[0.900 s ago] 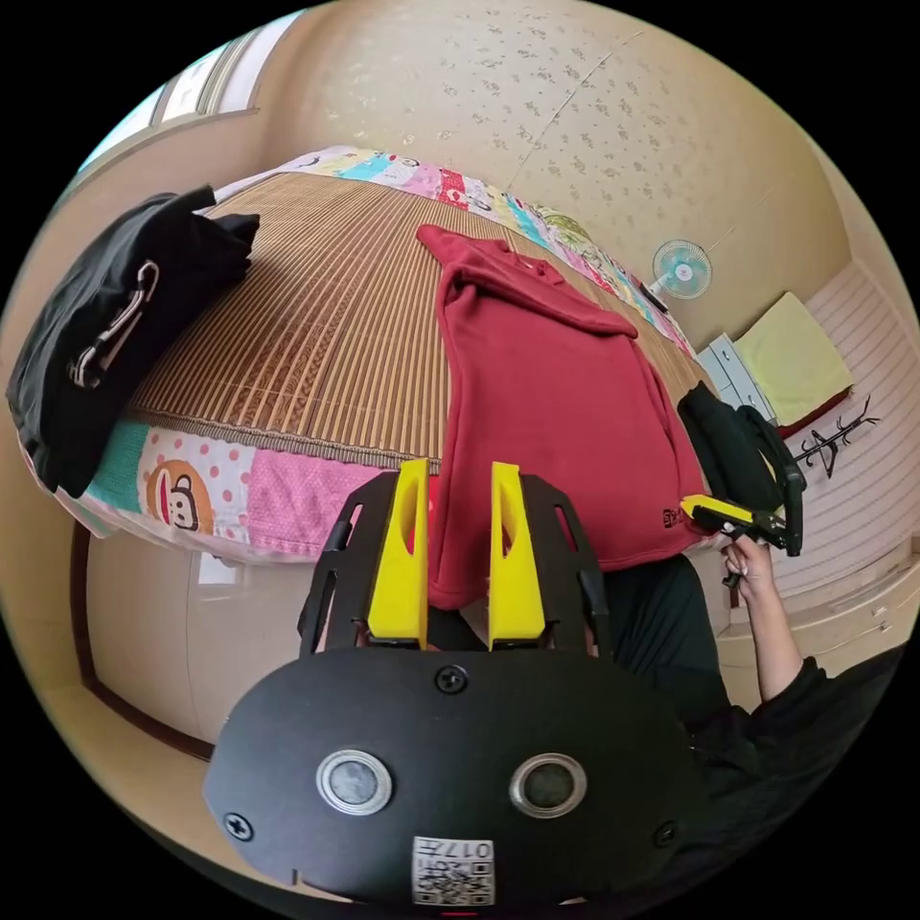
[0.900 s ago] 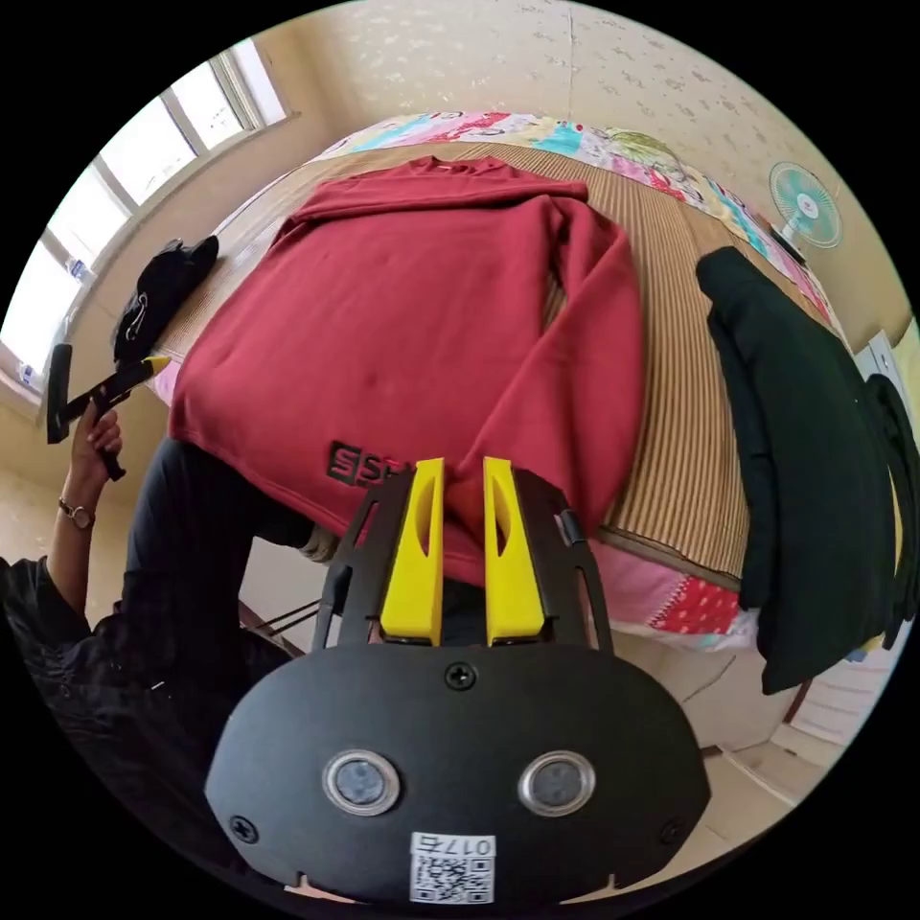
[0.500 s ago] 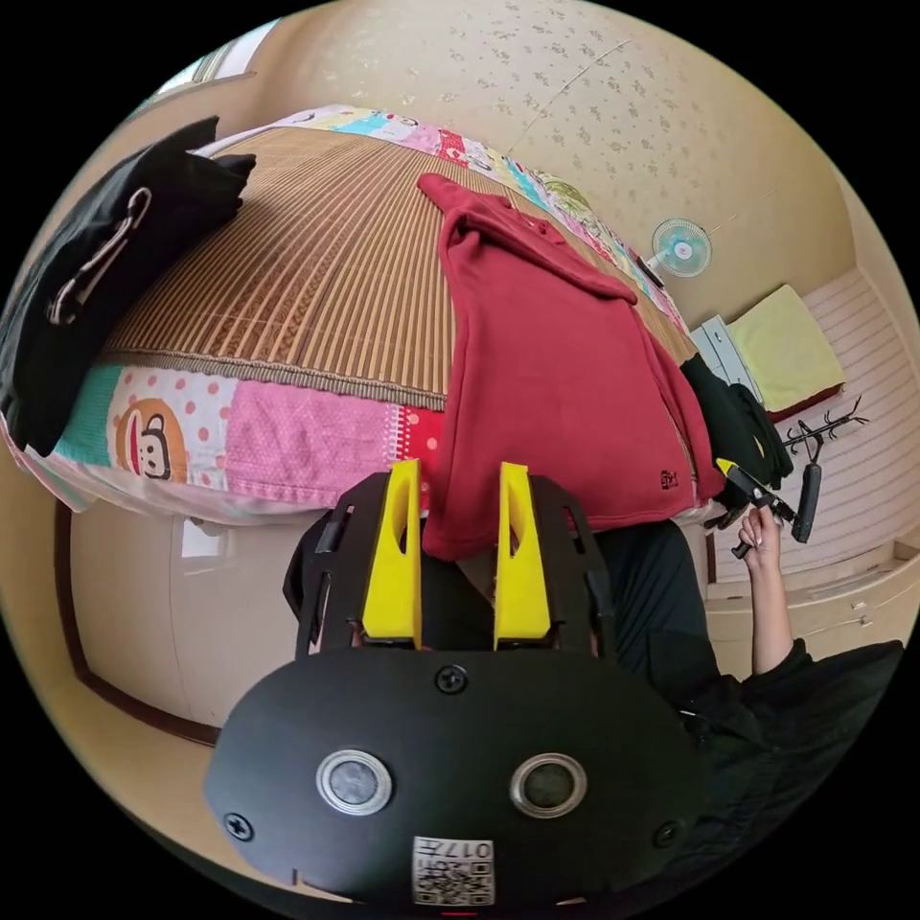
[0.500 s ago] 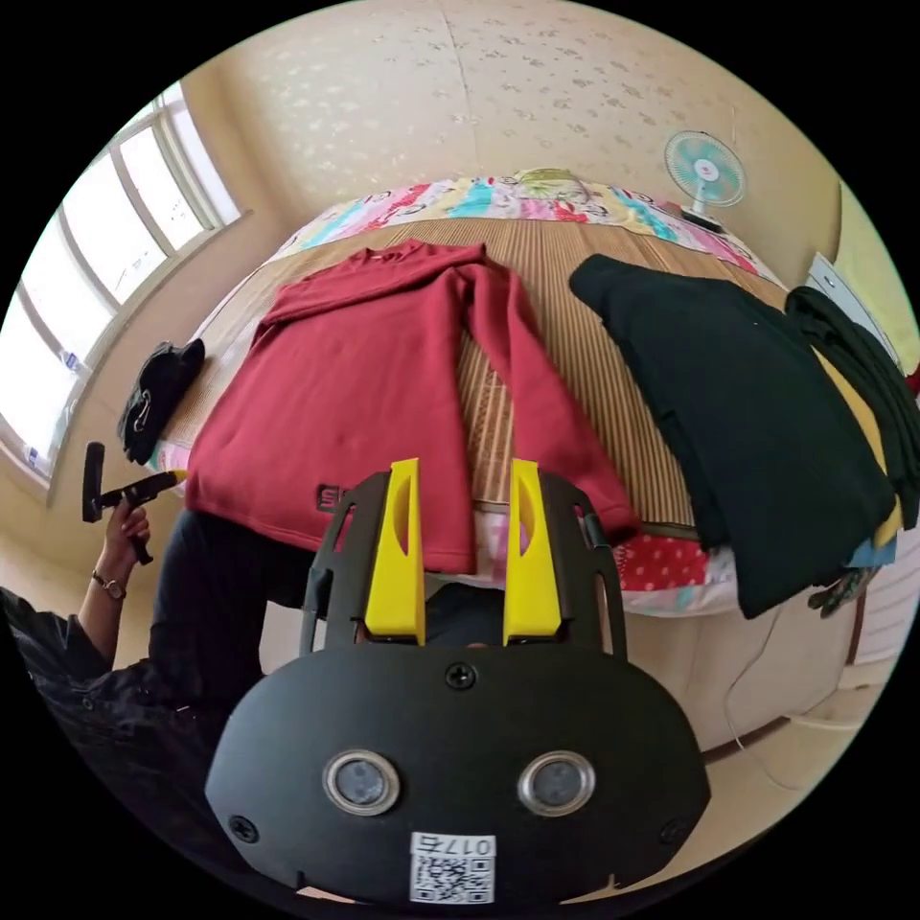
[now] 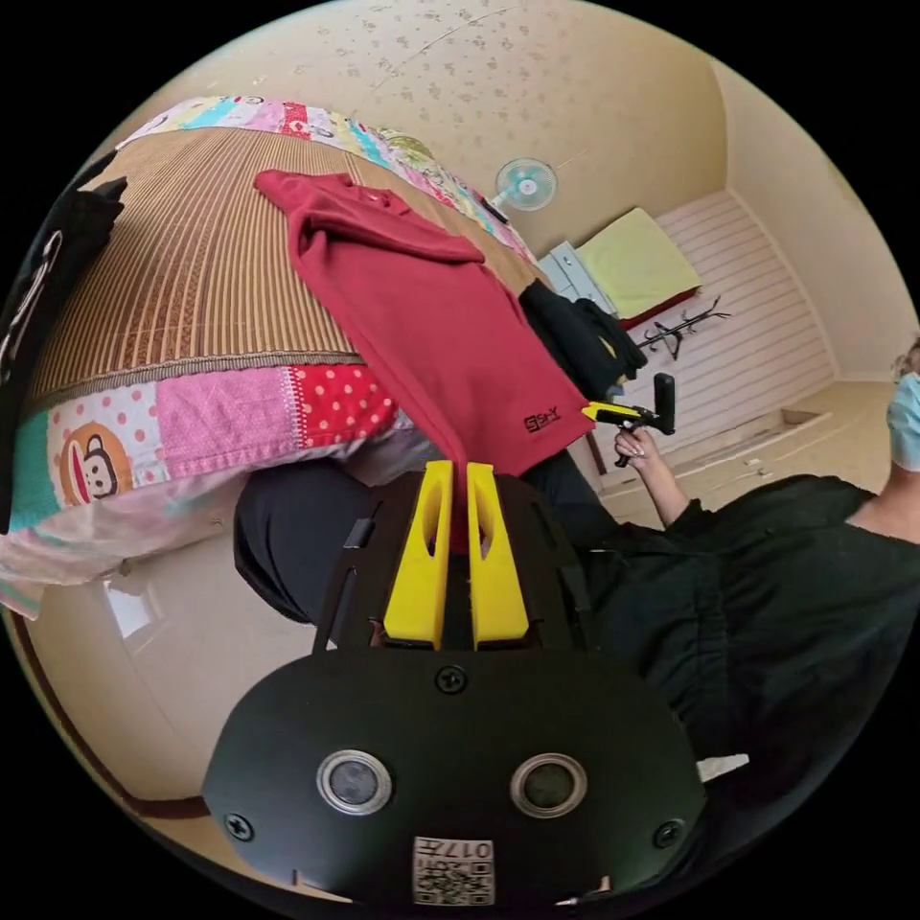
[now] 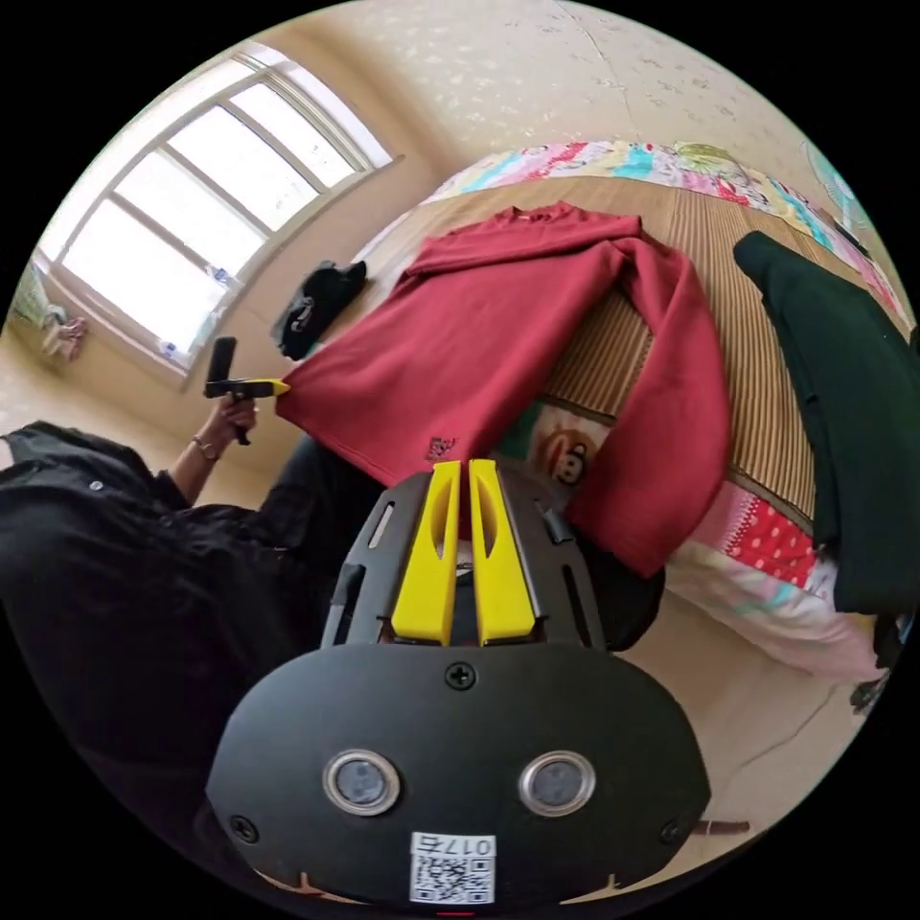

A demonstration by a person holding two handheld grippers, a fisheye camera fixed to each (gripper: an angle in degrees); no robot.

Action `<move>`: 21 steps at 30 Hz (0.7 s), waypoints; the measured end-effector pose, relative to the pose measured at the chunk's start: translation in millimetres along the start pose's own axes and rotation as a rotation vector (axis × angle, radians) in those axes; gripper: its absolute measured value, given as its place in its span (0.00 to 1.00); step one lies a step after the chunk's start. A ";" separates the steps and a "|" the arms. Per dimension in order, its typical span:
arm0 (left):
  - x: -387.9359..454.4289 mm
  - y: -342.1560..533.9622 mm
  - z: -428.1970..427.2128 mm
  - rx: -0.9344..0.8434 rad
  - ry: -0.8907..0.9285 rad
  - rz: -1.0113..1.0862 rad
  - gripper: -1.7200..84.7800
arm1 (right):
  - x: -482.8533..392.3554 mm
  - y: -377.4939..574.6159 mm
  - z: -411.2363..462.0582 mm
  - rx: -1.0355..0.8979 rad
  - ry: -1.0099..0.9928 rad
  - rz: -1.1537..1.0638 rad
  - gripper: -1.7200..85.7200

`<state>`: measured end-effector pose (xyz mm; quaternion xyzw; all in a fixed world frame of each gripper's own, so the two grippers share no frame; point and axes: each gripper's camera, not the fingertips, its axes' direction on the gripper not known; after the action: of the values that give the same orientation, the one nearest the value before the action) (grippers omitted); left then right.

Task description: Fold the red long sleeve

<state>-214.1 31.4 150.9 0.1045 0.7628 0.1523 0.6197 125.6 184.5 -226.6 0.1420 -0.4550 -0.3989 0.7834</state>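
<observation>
The red long sleeve [image 5: 422, 307] [image 6: 479, 326] lies face up on the bamboo mat [image 5: 192, 268] of a bed, collar at the far end. Its hem hangs off the near bed edge, stretched between both grippers. My left gripper [image 5: 457, 471] is shut on one hem corner, with red cloth pinched between its yellow jaws. My right gripper [image 6: 459, 468] is shut on the other hem corner. The right gripper [image 5: 589, 410] also appears in the left gripper view at the hem's far corner, and the left gripper [image 6: 278, 387] in the right gripper view. One sleeve [image 6: 671, 422] drapes over the bed edge.
A black garment [image 6: 311, 297] [image 5: 38, 278] sits at one side of the mat and a dark garment [image 6: 843, 383] [image 5: 580, 335] at the other. The patchwork quilt [image 5: 192, 422] edges the bed. A fan [image 5: 525, 184] stands by the wall. A person in black [image 5: 767, 575] holds the grippers.
Both grippers stood open before the hem; now each has shut on a hem corner. The hem has been pulled off the bed edge and stretched taut.
</observation>
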 end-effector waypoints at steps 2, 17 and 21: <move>16.0 21.1 3.8 -0.004 0.015 0.007 0.06 | -7.9 14.5 -10.9 0.010 -0.102 -0.021 0.06; 139.3 53.6 76.6 0.320 -0.466 -0.290 0.08 | 24.1 -50.7 64.8 -0.023 0.504 0.414 0.18; 195.8 27.2 131.4 0.338 -0.406 -0.263 0.08 | 30.9 -83.3 109.1 -0.119 0.665 0.492 0.10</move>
<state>-127.7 138.4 -42.5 0.1351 0.6447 -0.0826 0.7479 2.5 123.1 -197.3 0.1045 -0.1738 -0.1581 0.9664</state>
